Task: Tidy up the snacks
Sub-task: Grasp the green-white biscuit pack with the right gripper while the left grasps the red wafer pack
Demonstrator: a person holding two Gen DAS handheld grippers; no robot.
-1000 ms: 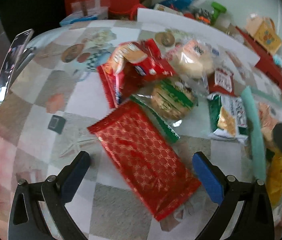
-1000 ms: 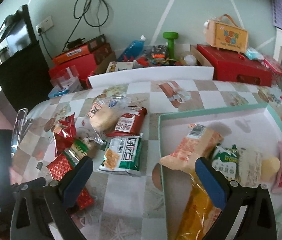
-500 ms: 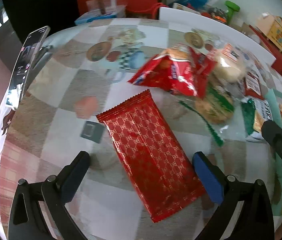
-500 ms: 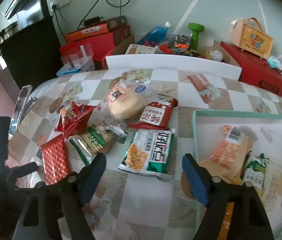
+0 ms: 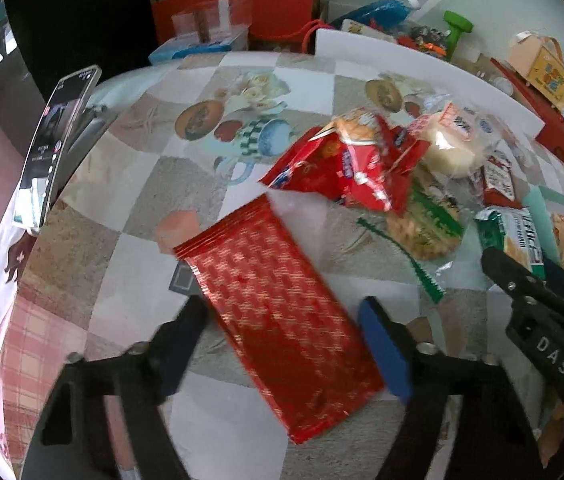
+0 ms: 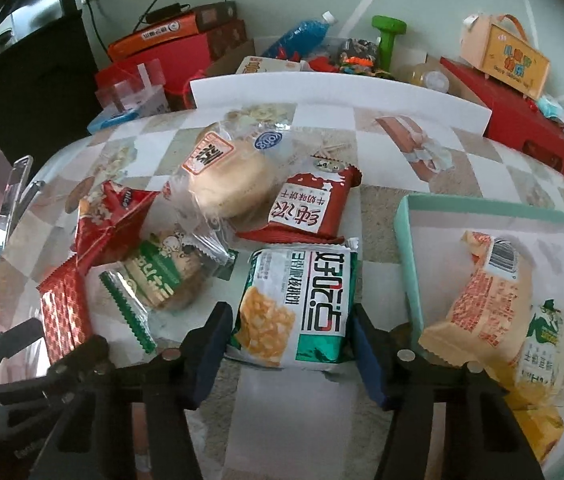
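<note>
A long red patterned snack packet [image 5: 282, 312] lies flat on the table between the fingers of my open left gripper [image 5: 282, 344]; the jaws straddle it and I cannot tell if they touch it. My open right gripper [image 6: 288, 356] straddles the near end of a green-and-white snack pack [image 6: 302, 300]. Behind lie a red crinkled bag [image 6: 109, 224], a green-striped biscuit pack [image 6: 161, 276], a round bread in clear wrap [image 6: 229, 184] and a dark red pack [image 6: 314, 208]. A mint-rimmed tray [image 6: 406, 248] on the right holds an orange pack [image 6: 490, 300] and other snacks.
A phone [image 5: 57, 140] stands at the table's left edge. A white board [image 6: 338, 96] runs along the far edge, with red boxes [image 6: 522, 120], a blue bottle [image 6: 306, 32] and a green dumbbell [image 6: 386, 36] behind it. The right gripper's body [image 5: 546, 320] shows in the left wrist view.
Both grippers have narrowed and moved down and forward. The left now straddles the red packet closely; the right has come in around the green-and-white pack.
</note>
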